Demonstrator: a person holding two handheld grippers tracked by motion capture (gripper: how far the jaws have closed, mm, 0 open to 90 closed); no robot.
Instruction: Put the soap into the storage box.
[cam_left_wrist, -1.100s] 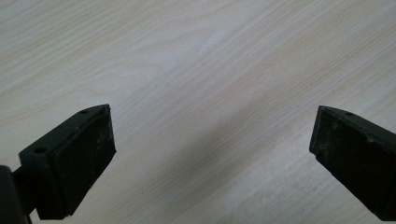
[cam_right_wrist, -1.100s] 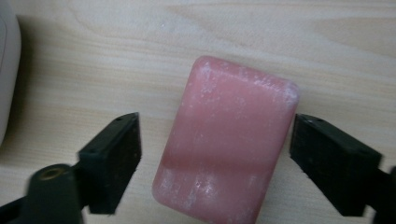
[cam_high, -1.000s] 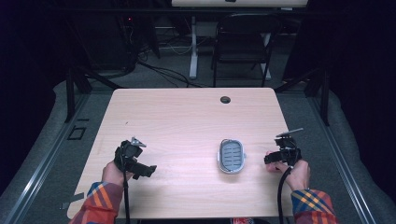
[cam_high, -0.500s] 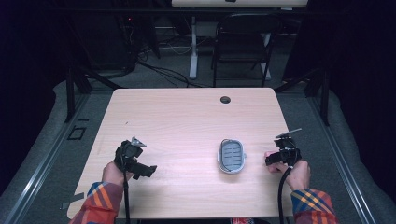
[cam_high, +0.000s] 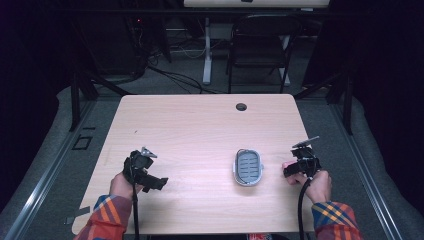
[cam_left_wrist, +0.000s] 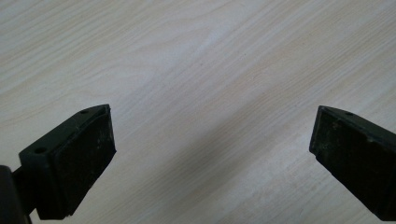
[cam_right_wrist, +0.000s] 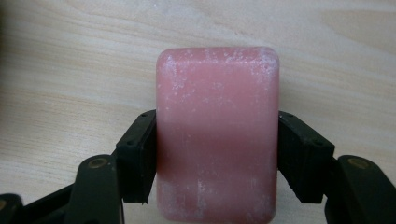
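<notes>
A pink bar of soap (cam_right_wrist: 217, 135) fills the middle of the right gripper view, with my right gripper (cam_right_wrist: 215, 154) shut on its two long sides. In the high view the right gripper (cam_high: 291, 168) is at the table's right edge, and a bit of the pink soap (cam_high: 287, 164) shows at its tip. A grey soap dish (cam_high: 248, 166) with a ribbed inside lies flat just left of it. My left gripper (cam_high: 156, 183) rests low over the front left of the table, jaws wide open over bare wood (cam_left_wrist: 210, 93).
The light wooden table (cam_high: 200, 130) has a round cable hole (cam_high: 241, 106) near its far edge. A dark chair (cam_high: 260, 45) and a desk leg stand beyond the table on the grey floor. Dark curtains close off both sides.
The right gripper has shifted slightly toward the dish with the soap. The left gripper has barely moved.
</notes>
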